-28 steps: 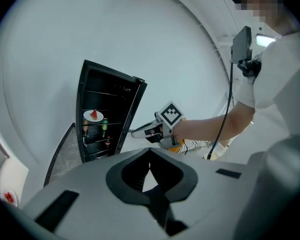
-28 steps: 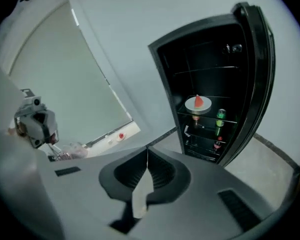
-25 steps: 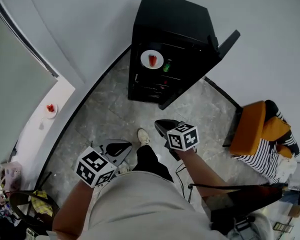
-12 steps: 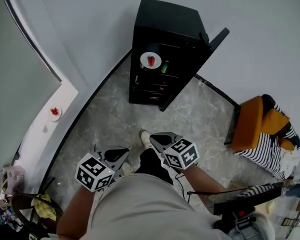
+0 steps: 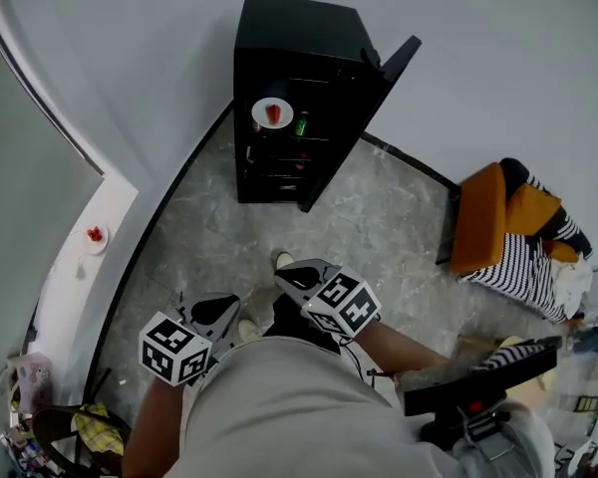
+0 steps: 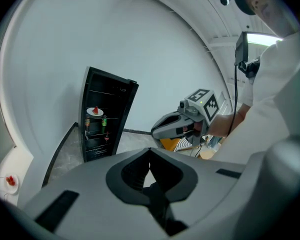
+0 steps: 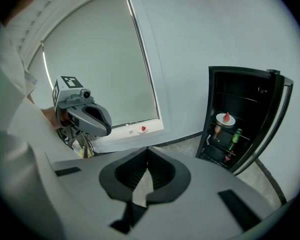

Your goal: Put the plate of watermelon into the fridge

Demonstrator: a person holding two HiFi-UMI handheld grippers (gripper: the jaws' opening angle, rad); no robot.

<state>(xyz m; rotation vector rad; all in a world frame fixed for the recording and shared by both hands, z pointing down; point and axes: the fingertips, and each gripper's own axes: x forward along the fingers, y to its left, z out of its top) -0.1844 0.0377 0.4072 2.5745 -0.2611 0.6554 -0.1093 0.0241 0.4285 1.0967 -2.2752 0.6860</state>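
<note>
The room has a grey stone floor (image 5: 379,217) and plain white walls. Nearest, close to the person's body, are the two grippers. The left gripper (image 5: 222,304) has its jaws pressed together and nothing in them. The right gripper (image 5: 285,271) is closed tight too, and it is empty as well. On the left, a white ledge (image 5: 75,287) runs along the wall, and a small plate (image 5: 94,235) with something red sits on it; it is too small to tell what the red thing is. On the right is an orange chair (image 5: 478,222) with a striped cloth on it. Far off, against the wall, stands the black fridge (image 5: 289,28), well apart from both grippers. Its door (image 5: 379,88) is swung open to the right. The plate of watermelon (image 5: 272,114) sits on the top shelf inside, just beside a green bottle (image 5: 302,124). So the main job looks done. The fridge door is not shut yet, so closing it may be all that is left.
</note>
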